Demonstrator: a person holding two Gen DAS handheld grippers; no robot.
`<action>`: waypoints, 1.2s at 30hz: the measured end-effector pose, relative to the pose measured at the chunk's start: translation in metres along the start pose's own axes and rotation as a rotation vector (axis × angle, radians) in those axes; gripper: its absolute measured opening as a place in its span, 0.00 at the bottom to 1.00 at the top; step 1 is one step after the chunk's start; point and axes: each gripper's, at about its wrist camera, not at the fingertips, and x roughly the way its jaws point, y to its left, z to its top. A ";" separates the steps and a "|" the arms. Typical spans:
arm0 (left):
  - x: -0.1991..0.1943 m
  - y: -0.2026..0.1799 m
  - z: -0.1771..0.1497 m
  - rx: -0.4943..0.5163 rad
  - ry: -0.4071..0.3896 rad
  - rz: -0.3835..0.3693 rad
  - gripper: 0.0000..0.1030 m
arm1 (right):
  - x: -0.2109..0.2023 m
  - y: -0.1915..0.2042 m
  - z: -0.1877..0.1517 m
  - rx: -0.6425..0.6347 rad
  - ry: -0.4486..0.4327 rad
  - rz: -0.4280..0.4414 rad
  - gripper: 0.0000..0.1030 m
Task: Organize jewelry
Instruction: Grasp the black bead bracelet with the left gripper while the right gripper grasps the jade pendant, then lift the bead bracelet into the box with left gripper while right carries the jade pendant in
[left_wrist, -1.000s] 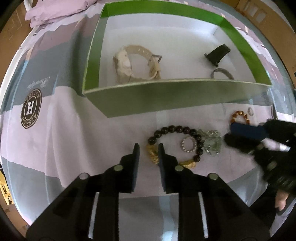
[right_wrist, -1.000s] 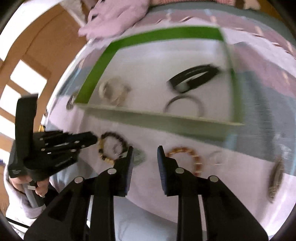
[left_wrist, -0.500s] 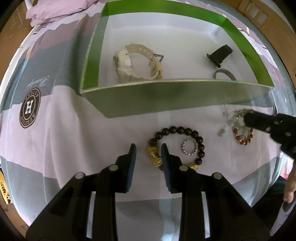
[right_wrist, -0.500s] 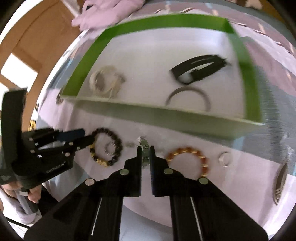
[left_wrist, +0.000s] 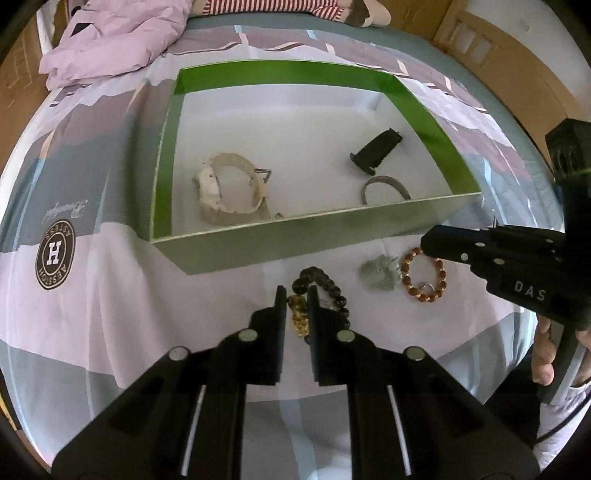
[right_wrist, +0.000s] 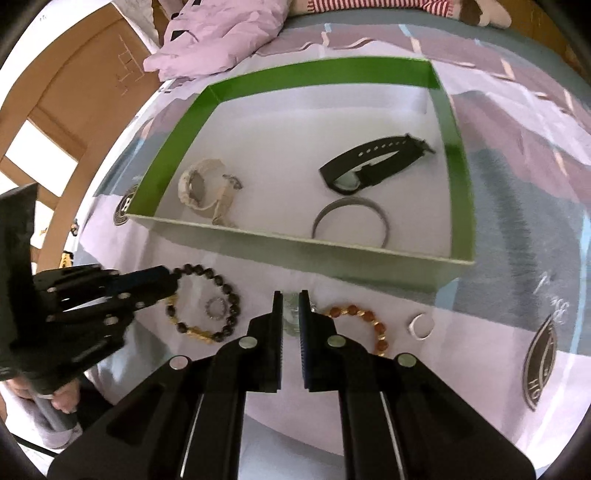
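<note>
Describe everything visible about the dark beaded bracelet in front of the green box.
The dark beaded bracelet is a loop of glossy black-brown round beads with gold-coloured charm pieces along one side. It lies on the lilac bedsheet, just outside the green box. The left hand-held gripper is shut on its gold section. A small sparkly ring sits inside the loop.

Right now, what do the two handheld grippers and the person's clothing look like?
Both are matte black plastic. The left gripper has flat parallel fingers on angular arms with round silver bolts and pale slots. The right gripper matches it; the left wrist view shows white "DAS" lettering on its side. A light sleeve shows at the right hand.
</note>
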 end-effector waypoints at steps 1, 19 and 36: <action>0.001 0.002 -0.001 -0.005 -0.001 0.003 0.11 | -0.002 -0.002 0.000 0.006 -0.007 -0.006 0.12; 0.046 0.021 -0.001 -0.065 0.116 0.082 0.29 | 0.038 0.015 -0.007 -0.039 0.095 -0.003 0.24; 0.051 0.017 -0.001 -0.062 0.108 0.103 0.11 | 0.035 0.021 -0.007 -0.063 0.058 -0.010 0.45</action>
